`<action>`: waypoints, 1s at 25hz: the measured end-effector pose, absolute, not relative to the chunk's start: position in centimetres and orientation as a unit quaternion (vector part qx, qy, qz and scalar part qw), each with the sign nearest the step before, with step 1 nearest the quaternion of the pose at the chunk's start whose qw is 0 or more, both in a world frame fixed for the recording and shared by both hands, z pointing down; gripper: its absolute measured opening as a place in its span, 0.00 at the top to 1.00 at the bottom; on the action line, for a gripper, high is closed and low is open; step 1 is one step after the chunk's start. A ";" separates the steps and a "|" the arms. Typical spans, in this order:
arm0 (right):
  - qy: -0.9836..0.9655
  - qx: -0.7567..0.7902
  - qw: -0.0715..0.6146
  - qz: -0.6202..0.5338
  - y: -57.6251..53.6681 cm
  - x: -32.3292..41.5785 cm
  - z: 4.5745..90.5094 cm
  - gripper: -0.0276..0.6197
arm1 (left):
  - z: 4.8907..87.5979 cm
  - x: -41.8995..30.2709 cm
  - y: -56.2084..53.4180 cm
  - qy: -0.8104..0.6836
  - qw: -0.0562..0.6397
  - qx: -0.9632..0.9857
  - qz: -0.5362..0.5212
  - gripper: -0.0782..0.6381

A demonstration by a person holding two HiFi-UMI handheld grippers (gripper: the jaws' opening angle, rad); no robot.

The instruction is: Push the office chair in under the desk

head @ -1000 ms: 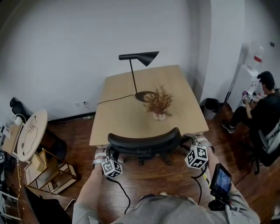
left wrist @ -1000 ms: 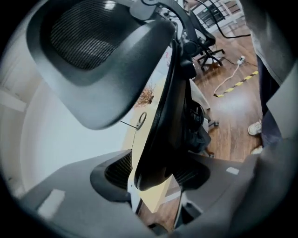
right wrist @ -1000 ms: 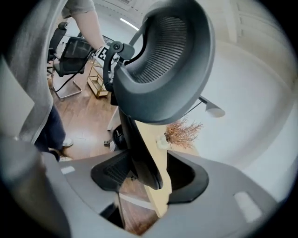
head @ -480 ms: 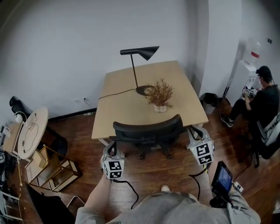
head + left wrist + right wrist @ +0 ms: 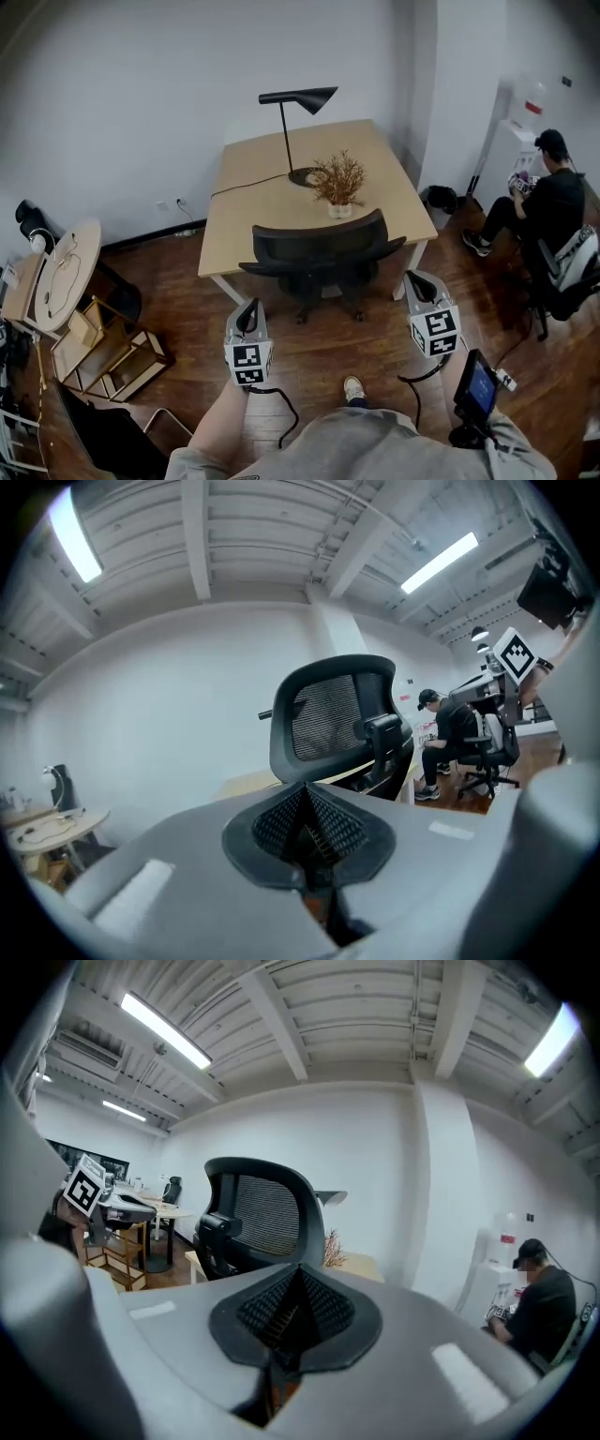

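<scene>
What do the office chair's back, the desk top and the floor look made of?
Office chair back: black mesh in a matte, probably plastic frame; the weave shows in the left gripper view. Desk top: pale wood or wood-look laminate, smooth and matte. Floor: dark reddish wood planks, slightly glossy; seams show.

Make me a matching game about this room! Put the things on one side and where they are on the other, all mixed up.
Things:
1. office chair
2. black lamp
3. dried plant
4. person

Places:
A. sitting at the far right of the room
B. pushed in at the near edge of the desk
C. standing tallest on the desk
D. in a little pot beside the lamp's base

Pairs: 1-B, 2-C, 3-D, 4-A
</scene>
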State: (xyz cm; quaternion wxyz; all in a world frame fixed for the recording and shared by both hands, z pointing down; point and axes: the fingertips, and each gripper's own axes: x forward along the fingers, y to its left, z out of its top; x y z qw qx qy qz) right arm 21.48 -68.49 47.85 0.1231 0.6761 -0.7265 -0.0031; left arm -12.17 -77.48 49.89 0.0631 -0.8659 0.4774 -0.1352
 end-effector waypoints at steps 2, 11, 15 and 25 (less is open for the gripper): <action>-0.726 0.677 0.116 0.001 -66.6 20.3 47.5 0.95 | 49.7 -12.6 -75.4 0.473 0.049 -0.871 -0.123 0.89; -0.739 0.664 0.113 0.006 -58.1 13.7 47.0 0.95 | 49.0 -13.3 -65.8 0.430 0.028 -0.898 -0.085 0.89; -0.752 0.649 0.113 0.013 -55.9 11.6 47.4 0.95 | 49.1 -12.5 -62.9 0.414 0.023 -0.906 -0.080 0.89; -0.766 0.634 0.101 0.026 -54.4 11.7 48.5 0.95 | 47.5 -10.4 -60.5 0.419 0.018 -0.906 -0.060 0.89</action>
